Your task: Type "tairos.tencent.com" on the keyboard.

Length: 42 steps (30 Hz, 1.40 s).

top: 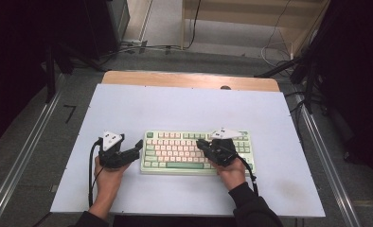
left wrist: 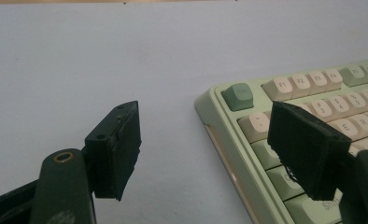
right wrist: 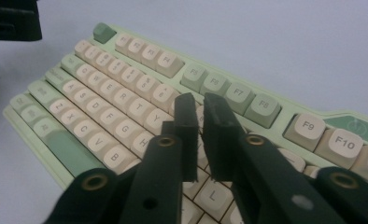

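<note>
A pale green keyboard (top: 175,152) with cream and green keys lies near the front middle of the white table cover (top: 184,106). My left gripper (top: 138,144) is just off the keyboard's left end, low over the cover. In the left gripper view its jaws stand wide apart (left wrist: 205,126), one over bare cover and one over the keyboard's (left wrist: 308,93) left keys, with nothing between them. My right gripper (top: 199,143) hovers over the right half of the keys. In the right gripper view its jaws (right wrist: 200,105) stand a narrow gap apart above the letter rows of the keyboard (right wrist: 126,88), holding nothing.
The cover lies on a wooden table whose far edge (top: 189,78) shows bare wood. Metal rails (top: 23,156) run along both sides on the floor. Cables and dark stands (top: 312,71) sit beyond the far corners. Bare cover stretches behind and beside the keyboard.
</note>
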Available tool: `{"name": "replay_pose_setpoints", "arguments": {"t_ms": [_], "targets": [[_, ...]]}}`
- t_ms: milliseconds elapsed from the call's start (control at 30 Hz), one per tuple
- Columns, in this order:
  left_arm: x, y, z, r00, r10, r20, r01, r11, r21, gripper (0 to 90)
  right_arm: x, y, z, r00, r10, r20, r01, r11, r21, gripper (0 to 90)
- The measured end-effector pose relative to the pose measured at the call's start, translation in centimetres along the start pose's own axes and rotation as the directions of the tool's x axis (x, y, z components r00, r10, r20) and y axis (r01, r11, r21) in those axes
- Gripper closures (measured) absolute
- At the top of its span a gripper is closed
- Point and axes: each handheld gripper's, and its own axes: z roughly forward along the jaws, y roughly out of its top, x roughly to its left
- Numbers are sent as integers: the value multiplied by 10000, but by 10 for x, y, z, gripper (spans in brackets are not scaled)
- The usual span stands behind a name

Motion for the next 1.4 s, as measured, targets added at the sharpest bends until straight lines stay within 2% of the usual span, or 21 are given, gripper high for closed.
{"name": "replay_pose_setpoints", "arguments": {"t_ms": [100, 167, 300, 367, 533, 700, 833, 1033, 1167, 1300, 1400], "targets": [[0, 0, -2, 10000, -35, 21, 35, 10000, -60, 265, -2, 0, -1, 9997, 41, -224, -42, 10000, -41, 557], [0, 1, -1, 10000, -52, 50, 52, 10000, -39, 264, -3, -1, 0, 9997, 36, -249, -33, 9999, 112, 465], [-2, 0, 1, 9999, 30, 107, -30, 10000, 31, 264, -6, 0, -2, 10000, 67, -64, -67, 10000, 40, 366], [-2, 0, -1, 9998, 34, 172, -33, 10000, -68, 264, -8, 0, -3, 9996, 269, -89, -269, 9996, -16, 330], [-1, 0, 1, 9999, 18, 160, -18, 10000, 17, 264, -12, -3, -5, 9990, 445, 53, -446, 9990, 50, 301], [-2, 0, -1, 9998, -10, 194, 11, 10000, -50, 264, -15, -3, -8, 9979, 649, -42, -649, 9979, -76, 291], [-5, -2, 2, 9997, 88, 247, -91, 9999, 102, 264, -17, -3, -9, 9977, 673, 19, -673, 9977, -64, 289], [-6, -1, -1, 9993, 68, 363, -66, 10000, -38, 265, -21, -3, -15, 9965, 836, 44, -834, 9962, -235, 288], [-7, -2, 1, 9993, 97, 372, -100, 9999, 85, 265, -22, -3, -16, 9964, 847, 80, -844, 9961, -274, 288], [-7, -1, -1, 9988, 13, 482, -9, 10000, -75, 265, -23, -4, -17, 9959, 898, 82, -895, 9955, -298, 286], [-8, -2, 1, 9980, 41, 638, -45, 10000, 69, 265, -24, -4, -18, 9956, 937, 79, -934, 9952, -289, 286]]}}
